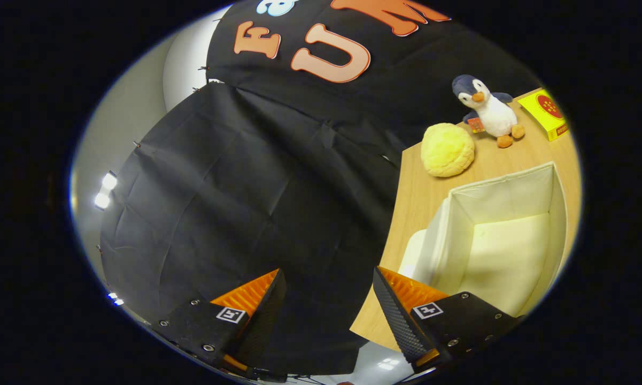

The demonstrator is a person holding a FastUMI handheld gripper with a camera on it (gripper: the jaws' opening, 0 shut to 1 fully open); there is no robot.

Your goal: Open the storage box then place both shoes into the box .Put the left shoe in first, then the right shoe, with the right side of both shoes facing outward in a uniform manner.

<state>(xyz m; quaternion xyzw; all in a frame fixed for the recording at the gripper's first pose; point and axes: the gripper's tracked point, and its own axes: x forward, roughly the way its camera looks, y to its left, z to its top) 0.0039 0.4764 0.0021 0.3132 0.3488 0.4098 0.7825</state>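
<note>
A cream fabric storage box (pixel 505 206) stands open on the wooden table (pixel 411 198), its inside bare. It lies beyond and to the right of my right finger. My gripper (pixel 329 275) is open, with nothing between its fingers, and it is tilted, pointing mostly at the black cloth wall left of the table. The right fingertip (pixel 385 286) hangs over the table's near left corner, beside the box.
On the table behind the box sit a round yellow plush cushion (pixel 448 149), a penguin plush toy (pixel 486 109) and a yellow carton (pixel 546 113). The black cloth wall (pixel 246 187) hangs close along the table's left edge. Bright lamps (pixel 105 190) shine at the far left.
</note>
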